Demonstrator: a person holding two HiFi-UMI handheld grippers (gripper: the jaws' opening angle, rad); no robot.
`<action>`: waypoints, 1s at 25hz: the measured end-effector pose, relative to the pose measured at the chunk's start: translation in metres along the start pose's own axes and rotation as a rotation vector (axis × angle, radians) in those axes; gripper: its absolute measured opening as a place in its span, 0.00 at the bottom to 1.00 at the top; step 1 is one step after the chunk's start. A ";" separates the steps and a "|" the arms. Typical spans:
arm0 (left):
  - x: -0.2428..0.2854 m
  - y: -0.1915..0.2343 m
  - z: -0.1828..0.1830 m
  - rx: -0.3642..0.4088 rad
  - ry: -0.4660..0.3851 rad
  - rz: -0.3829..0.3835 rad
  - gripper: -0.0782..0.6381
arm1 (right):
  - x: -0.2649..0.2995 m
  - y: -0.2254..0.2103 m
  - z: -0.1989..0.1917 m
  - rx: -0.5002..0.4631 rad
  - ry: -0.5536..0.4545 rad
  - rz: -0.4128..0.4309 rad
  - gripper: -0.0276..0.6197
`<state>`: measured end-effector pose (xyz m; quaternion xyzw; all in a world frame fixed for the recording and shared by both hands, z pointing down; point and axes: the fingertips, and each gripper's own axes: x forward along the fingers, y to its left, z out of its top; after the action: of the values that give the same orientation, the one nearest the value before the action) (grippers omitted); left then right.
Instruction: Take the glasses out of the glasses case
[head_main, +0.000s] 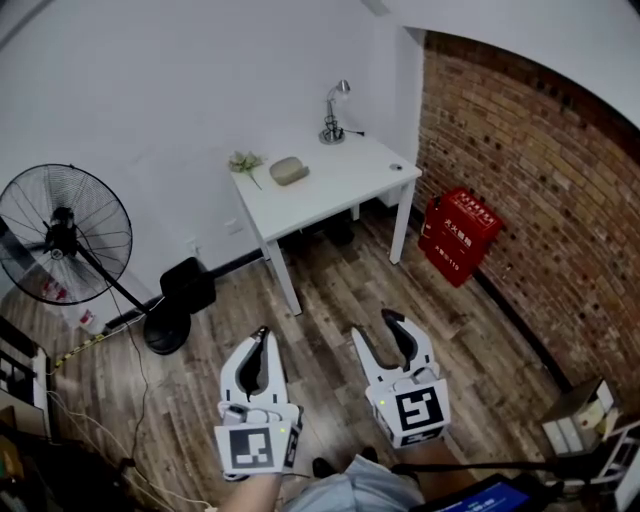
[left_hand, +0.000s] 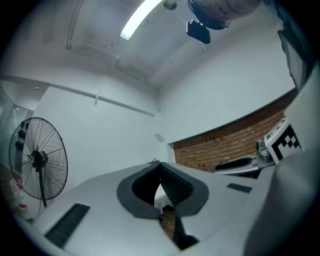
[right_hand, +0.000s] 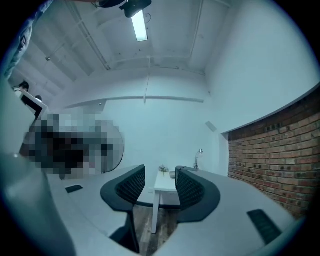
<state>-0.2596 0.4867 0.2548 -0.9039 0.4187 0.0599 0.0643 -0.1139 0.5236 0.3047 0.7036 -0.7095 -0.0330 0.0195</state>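
A closed grey-green glasses case (head_main: 288, 170) lies on the small white table (head_main: 335, 190) across the room, far ahead of both grippers. No glasses show. My left gripper (head_main: 262, 334) is held low over the wooden floor, its jaws together with nothing between them (left_hand: 159, 165). Beside it my right gripper (head_main: 375, 328) stands open and empty. Between its jaws (right_hand: 160, 182) the right gripper view shows the distant table (right_hand: 165, 187) and a sliver of the case (right_hand: 172, 174).
A desk lamp (head_main: 333, 112) and a small plant (head_main: 245, 160) share the table. A standing fan (head_main: 65, 235) with a black base is at left, with cables on the floor. A red box (head_main: 460, 235) leans on the brick wall at right. Cartons (head_main: 585, 415) sit lower right.
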 end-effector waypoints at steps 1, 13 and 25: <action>0.001 -0.004 0.000 0.002 0.000 0.003 0.12 | -0.001 -0.004 -0.001 -0.001 0.000 -0.002 0.36; 0.014 -0.020 -0.017 0.014 0.037 0.058 0.12 | 0.008 -0.042 -0.013 -0.004 -0.002 0.027 0.37; 0.120 0.039 -0.076 -0.019 0.101 0.050 0.12 | 0.131 -0.063 -0.041 -0.004 0.040 0.030 0.37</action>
<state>-0.2085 0.3593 0.3073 -0.8957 0.4431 0.0196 0.0329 -0.0488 0.3915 0.3381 0.6935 -0.7193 -0.0200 0.0354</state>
